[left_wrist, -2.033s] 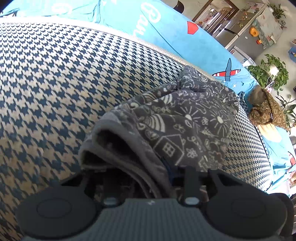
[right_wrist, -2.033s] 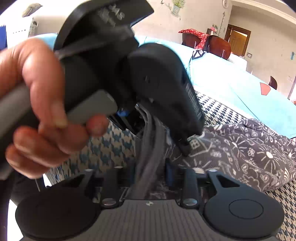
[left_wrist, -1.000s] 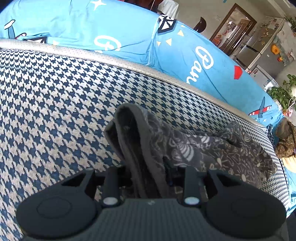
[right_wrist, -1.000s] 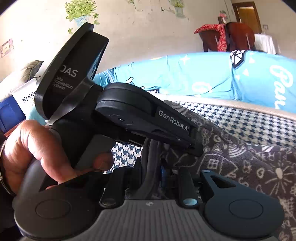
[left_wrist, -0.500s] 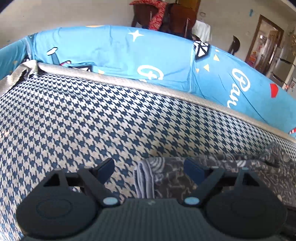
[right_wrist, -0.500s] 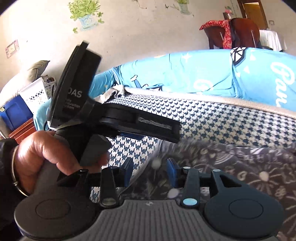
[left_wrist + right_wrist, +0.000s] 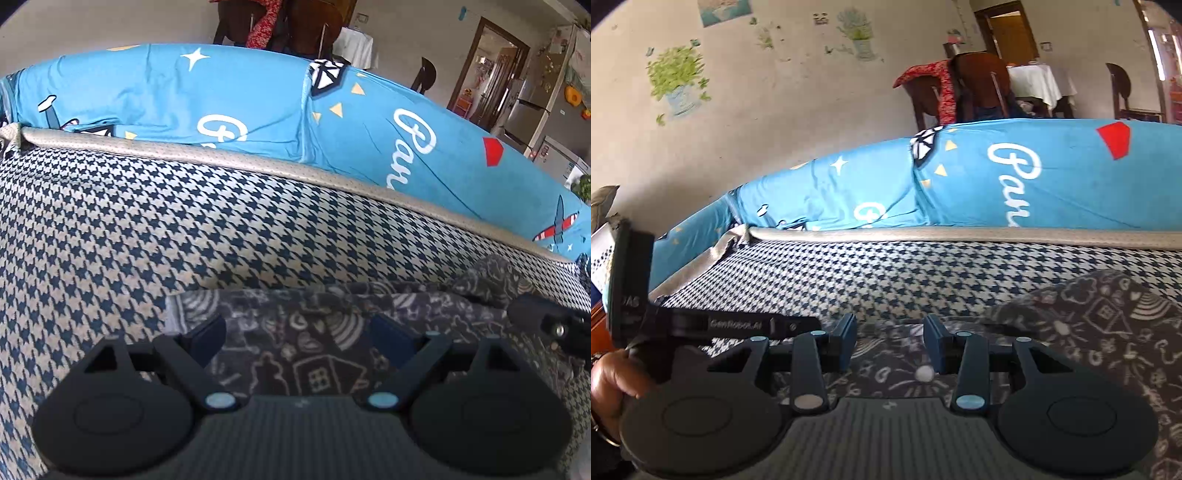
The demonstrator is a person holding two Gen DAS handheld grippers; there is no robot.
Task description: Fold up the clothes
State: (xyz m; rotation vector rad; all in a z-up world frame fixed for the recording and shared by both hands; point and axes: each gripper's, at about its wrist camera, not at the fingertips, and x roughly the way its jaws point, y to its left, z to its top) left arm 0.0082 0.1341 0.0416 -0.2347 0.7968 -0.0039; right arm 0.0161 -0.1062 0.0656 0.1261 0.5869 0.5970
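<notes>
Letting go, the left gripper (image 7: 295, 334) is opening wide, and the right gripper (image 7: 889, 341) hangs spread too. A moment ago both pinched the cloth (image 7: 317, 347); now it lies flat under them on the checked cushion (image 7: 184, 229). That fold looks done. Soft, gray, covered in doodles.

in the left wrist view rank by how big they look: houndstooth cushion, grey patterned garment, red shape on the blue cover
1. houndstooth cushion
2. grey patterned garment, nearer the camera and partly hidden
3. red shape
</notes>
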